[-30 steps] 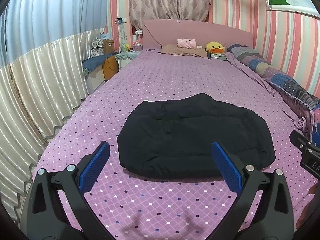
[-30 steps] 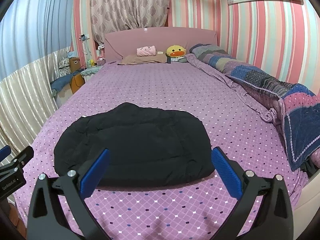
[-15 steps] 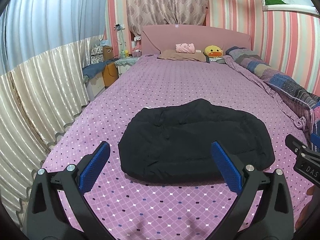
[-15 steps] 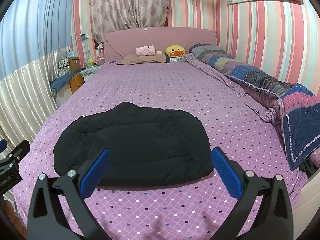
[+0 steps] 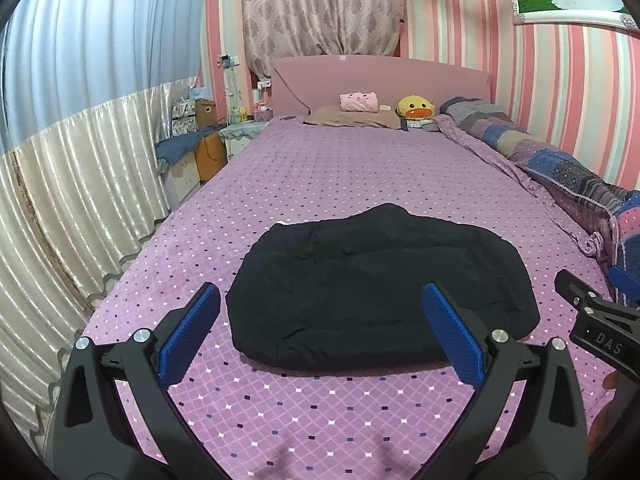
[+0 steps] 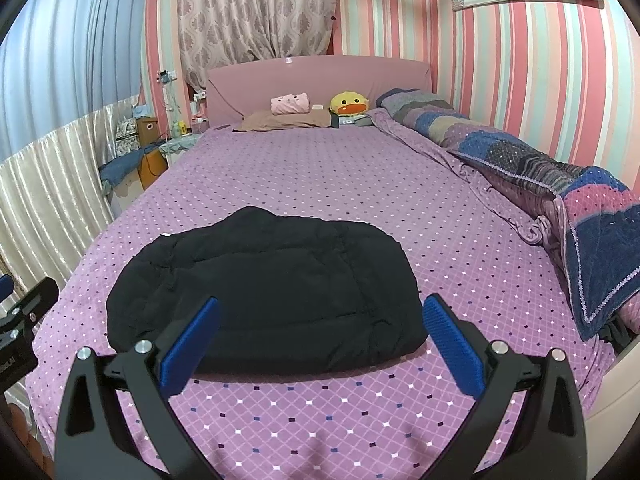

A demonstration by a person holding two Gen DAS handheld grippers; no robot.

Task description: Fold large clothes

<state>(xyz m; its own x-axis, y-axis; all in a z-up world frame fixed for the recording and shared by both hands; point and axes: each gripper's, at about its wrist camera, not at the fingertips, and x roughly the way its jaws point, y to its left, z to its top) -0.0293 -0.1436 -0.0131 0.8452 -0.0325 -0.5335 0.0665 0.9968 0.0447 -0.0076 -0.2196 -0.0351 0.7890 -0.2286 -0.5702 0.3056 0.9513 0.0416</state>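
Though both tools hang clear, the black garment (image 5: 380, 284) lies as a compact folded bundle on the near part of the bed (image 5: 360, 168). Left gripper (image 5: 320, 328) & right gripper (image 6: 318, 340): jaws wide, empty. Folding prob. done; little left.

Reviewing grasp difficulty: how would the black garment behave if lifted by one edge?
The black garment looks puffy and quilted, so probably soft and floppy, sagging and unfolding. Its bulk suggests it is light for its size. It would likely slide rather than roll on the bedspread.
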